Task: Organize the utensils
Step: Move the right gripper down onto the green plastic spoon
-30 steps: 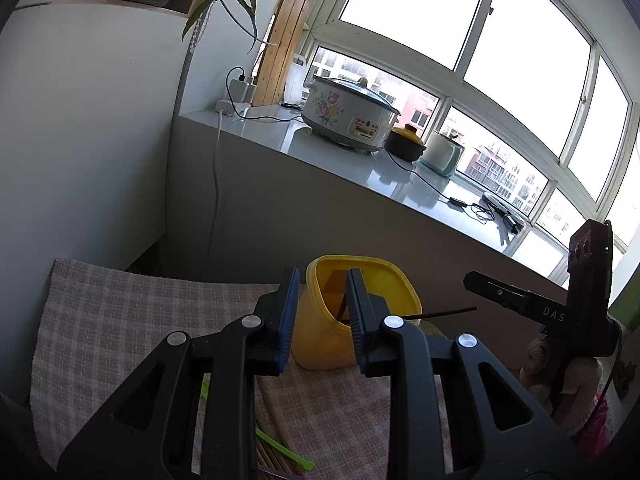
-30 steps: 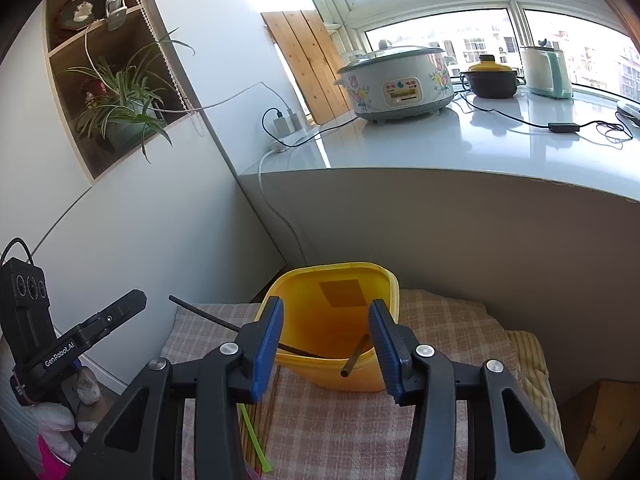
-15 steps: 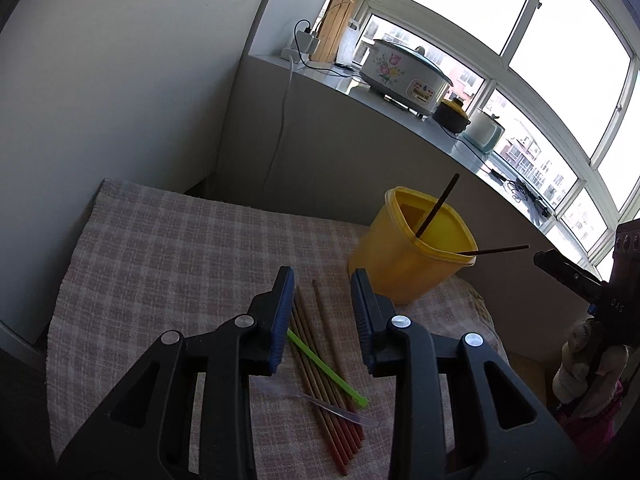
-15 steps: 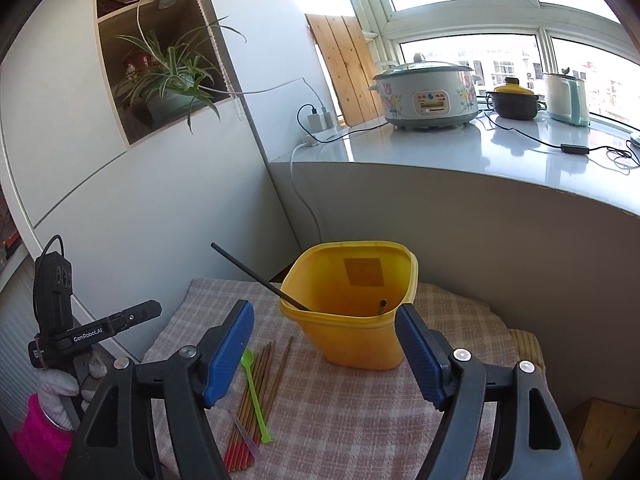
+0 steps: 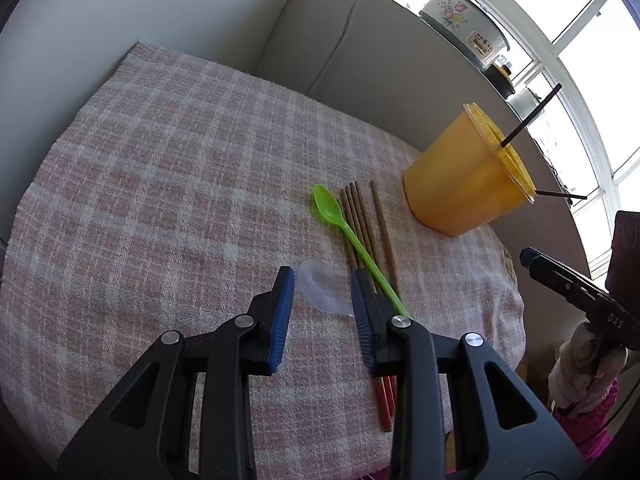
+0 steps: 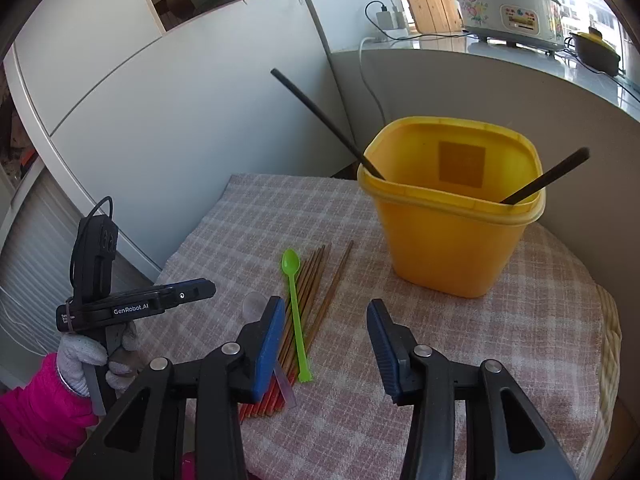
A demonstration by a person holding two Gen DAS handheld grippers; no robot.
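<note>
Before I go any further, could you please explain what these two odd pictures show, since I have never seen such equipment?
A person holds a two-finger clamp in each hand, with a wide-angle camera on each looking along its fingers. One picture looks out from the left gripper, the other from the right gripper. Each view also catches the other tool in a gloved hand.

On the checked cloth stands a yellow tub holding two dark chopsticks. Beside it lie brown chopsticks, a green spoon and a clear spoon.

Neither gripper holds anything. The left one's open jaws frame the clear spoon; the right one's jaws are closing on nothing.
</note>
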